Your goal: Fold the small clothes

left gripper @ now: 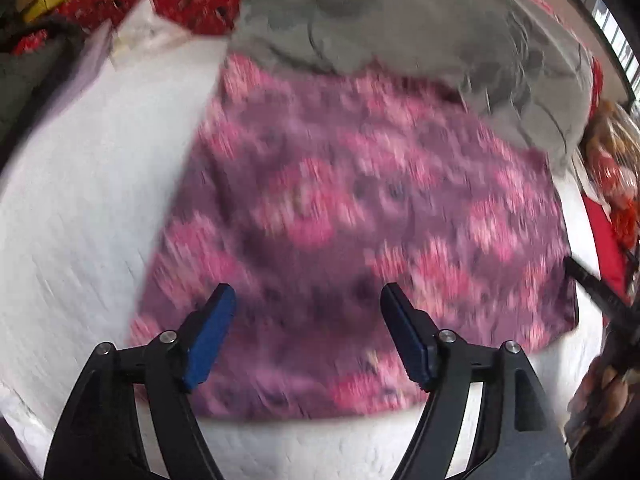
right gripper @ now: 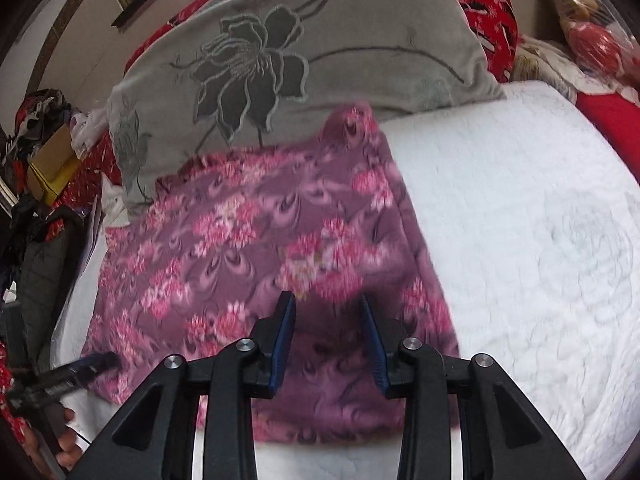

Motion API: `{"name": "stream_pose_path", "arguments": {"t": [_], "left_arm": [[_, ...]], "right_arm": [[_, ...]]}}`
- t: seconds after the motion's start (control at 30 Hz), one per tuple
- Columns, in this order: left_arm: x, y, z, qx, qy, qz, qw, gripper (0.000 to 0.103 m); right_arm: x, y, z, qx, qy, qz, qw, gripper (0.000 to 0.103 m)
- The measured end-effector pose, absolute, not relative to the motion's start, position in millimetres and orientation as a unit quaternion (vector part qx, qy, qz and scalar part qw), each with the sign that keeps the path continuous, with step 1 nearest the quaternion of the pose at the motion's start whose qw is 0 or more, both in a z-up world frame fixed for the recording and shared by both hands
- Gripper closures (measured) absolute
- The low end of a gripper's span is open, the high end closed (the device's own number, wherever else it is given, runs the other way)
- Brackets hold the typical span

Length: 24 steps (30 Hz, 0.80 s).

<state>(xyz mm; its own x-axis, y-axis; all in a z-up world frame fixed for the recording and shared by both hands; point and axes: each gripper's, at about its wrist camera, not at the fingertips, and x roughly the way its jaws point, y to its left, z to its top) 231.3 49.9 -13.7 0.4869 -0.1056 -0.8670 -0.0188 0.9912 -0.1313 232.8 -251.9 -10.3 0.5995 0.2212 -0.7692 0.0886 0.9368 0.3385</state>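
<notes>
Both tongs hang released over the cloth (right gripper: 256, 248), gripping nothing: the left gripper (left gripper: 307, 312) has its blue pads spread wide, the right gripper (right gripper: 328, 320) stands narrower but with a clear gap. Largest in view is the white quilt (right gripper: 520, 220), and on it the cloth, a purple piece with pink flowers, lies spread flat. Its far edge runs up against the grey pillow (right gripper: 320, 40) and seems to tuck slightly under it; its near edge lies just under the tongs. Seen from the right wrist, the cloth reaches further sideways than away from the tongs, so its long axis looks to run left to right, though the lens bends this and I would not swear to it. Relative to the cloth, the left gripper sits over the near edge toward the left half, the right gripper over the near edge close to the right side. Neither is plainly nearer; each hovers just above its own part of that edge. Judging from this, the fold likely starts with both pinching the near edge and carrying it toward the pillow.
</notes>
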Motion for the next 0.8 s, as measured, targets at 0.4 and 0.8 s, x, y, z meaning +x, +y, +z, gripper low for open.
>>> {"name": "stream_pose_path", "arguments": {"t": [0.4,0.8], "left_arm": [[328.6,94.6,1.8,-0.082,0.518,0.004,0.852,0.028],[364.1,79.2,-34.2,-0.016,0.532,0.026,0.846,0.018]], "right_arm": [[330.4,-285.4,-4.4,0.207,0.446,-0.027,0.87,0.041],[359.7,-298.2,-37.3,0.221,0.463,-0.054,0.857,0.085]]}}
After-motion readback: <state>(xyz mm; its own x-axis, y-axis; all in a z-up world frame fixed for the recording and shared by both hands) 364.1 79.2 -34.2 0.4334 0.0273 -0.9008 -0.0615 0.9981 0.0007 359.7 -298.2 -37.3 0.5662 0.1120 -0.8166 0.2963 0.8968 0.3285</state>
